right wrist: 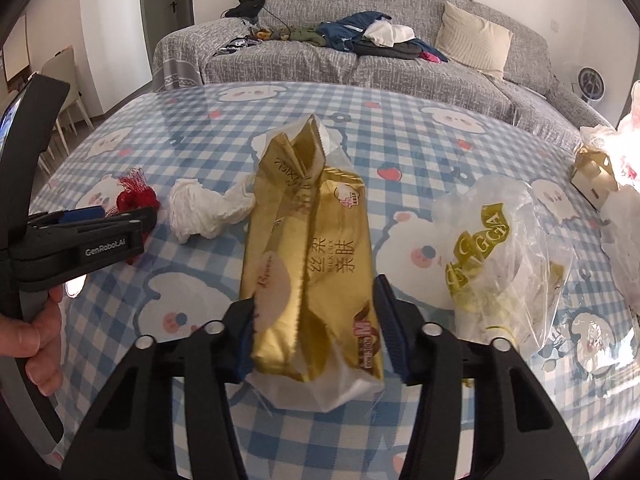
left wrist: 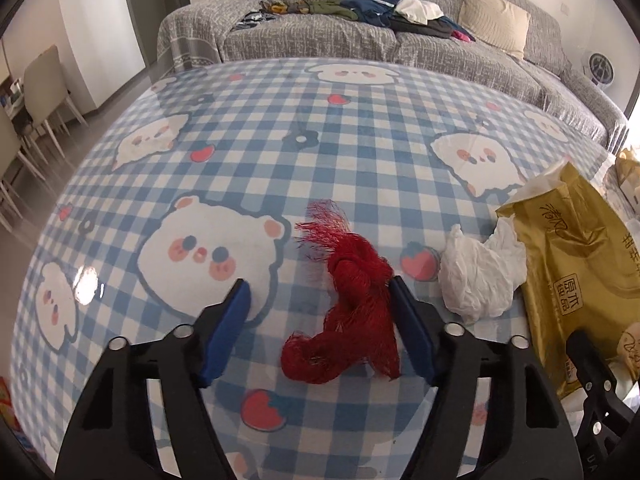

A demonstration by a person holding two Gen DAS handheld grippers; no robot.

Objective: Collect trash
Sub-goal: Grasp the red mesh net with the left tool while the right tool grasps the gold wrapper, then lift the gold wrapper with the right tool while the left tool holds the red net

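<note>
1. The counter (left wrist: 248, 128) fills most of both views under a blue-checked cloth with bear prints. A grey sofa (left wrist: 360, 36) strewn with clothes runs across the top of each frame.
2. The gold tissue pack (right wrist: 316, 264), near-empty and crumpled, lies lengthwise at the centre of the right wrist view. The right gripper (right wrist: 316, 324) straddles its near end. Its left finger appears to touch the wrapper, while the right one seems to stand just off it, so I judge the grip not yet firm.
3. A clear plastic bag (right wrist: 504, 256) with gold lettering rests at right of centre, beside the pack and untouched.
4. A crumpled white tissue (left wrist: 480, 276) sits between the pack and the red piece, just beside the pack and also untouched.
5. The red mesh netting (left wrist: 348, 312) lies low in the centre of the left wrist view. The left gripper (left wrist: 320, 316) is around it, half wide. The right finger (left wrist: 412, 332) is against the mesh, while the left finger is clearly apart from it, so nothing is held.
6. I judge the task to be at its start. All the rubbish in view is on the counter, nothing is lifted, and no bin shows in either frame.
</note>
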